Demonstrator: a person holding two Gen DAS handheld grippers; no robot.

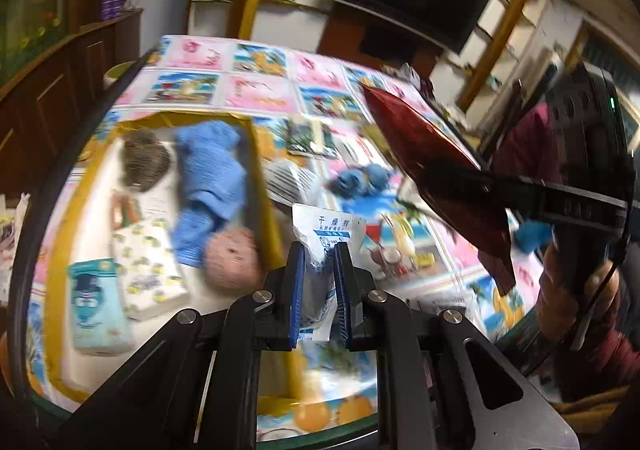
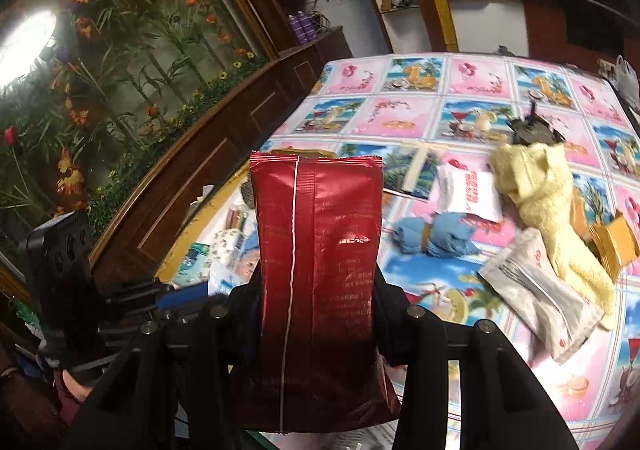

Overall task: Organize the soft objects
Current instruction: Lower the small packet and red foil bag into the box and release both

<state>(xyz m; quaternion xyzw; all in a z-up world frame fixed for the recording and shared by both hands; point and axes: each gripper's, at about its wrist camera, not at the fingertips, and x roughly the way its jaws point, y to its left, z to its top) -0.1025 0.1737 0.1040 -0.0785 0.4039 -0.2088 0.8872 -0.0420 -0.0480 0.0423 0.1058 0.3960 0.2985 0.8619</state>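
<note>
Left fingers (image 1: 297, 282) around white sachet (image 1: 320, 250), right fingers apparently around red pouch (image 2: 318, 250).

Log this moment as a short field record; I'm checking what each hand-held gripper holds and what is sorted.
left hand-held gripper: shut on white sachet
right hand-held gripper: shut on red pouch
box: yellow-rimmed, holds blue cloth, pink ball, brown ball, tissue packs
loose on table: yellow towel, blue bundle, grey packet, white packet
tablecloth: pink and blue picture squares
</note>
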